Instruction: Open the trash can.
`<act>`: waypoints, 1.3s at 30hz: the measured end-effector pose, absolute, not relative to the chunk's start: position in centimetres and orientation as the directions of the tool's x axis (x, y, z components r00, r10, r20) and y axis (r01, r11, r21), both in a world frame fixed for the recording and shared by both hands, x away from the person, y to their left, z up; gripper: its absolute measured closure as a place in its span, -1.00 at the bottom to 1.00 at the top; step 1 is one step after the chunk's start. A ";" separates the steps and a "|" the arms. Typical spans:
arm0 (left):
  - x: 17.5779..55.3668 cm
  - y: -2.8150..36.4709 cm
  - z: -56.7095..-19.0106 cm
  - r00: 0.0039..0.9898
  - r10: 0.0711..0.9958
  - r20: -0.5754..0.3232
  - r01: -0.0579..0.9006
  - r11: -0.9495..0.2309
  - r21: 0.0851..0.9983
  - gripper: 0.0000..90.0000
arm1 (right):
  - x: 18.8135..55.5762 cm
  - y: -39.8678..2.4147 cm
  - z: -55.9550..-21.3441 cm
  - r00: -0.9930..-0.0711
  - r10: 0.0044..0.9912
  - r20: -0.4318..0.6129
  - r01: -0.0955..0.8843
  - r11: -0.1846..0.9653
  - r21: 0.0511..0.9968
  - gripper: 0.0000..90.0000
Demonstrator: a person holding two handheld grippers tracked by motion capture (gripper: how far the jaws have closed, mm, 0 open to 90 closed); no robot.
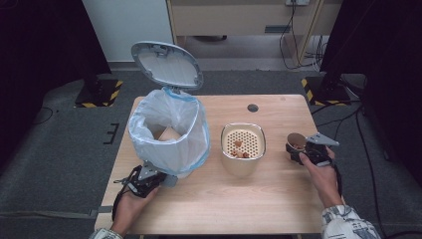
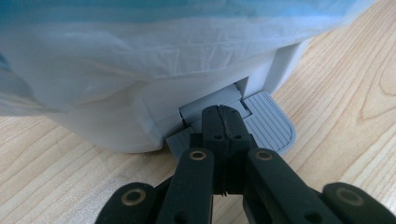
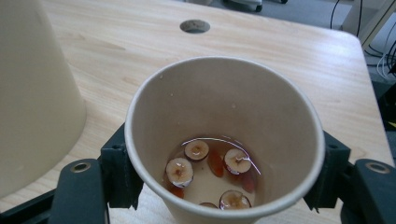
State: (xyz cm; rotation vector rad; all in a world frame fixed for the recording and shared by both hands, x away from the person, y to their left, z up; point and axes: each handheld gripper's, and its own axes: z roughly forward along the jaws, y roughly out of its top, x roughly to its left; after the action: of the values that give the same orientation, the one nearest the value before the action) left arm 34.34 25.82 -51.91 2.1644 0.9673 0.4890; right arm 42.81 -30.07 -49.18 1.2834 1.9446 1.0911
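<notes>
Standing upright, mouth up: paper cup (image 3: 224, 140) pinched by right gripper (image 1: 306, 149) jaws; left gripper (image 2: 224, 128) jaws pressed together.

A cream strainer bowl (image 1: 243, 147) with food scraps stands mid-table (image 1: 268, 199).

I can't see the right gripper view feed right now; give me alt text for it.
A paper cup sits clamped between the right gripper's two black jaws, holding shallow liquid with several round fruit slices at the bottom. It is over a light wooden table, with the side of a cream container at the left.
</notes>
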 end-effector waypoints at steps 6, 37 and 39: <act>34.3 25.8 -51.9 0.649 0.759 0.052 0.492 -0.471 0.732 1.00 | 43.2 -30.1 -48.0 -0.392 0.919 -0.038 0.445 0.225 0.867 -0.34; 34.4 25.8 -51.9 0.649 0.759 0.051 0.492 -0.470 0.733 1.00 | 46.4 -29.0 -42.8 -0.428 0.892 -0.144 0.370 0.318 0.873 -0.33; 34.4 25.8 -51.9 0.649 0.759 0.051 0.492 -0.469 0.733 1.00 | 46.8 -28.9 -42.5 -0.432 0.887 -0.161 0.366 0.336 0.868 -0.33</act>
State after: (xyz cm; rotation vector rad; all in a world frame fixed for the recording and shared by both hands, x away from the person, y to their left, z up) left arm 34.37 25.84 -51.93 2.1619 0.9676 0.4876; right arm 46.76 -28.95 -42.45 1.0958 1.9569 1.0362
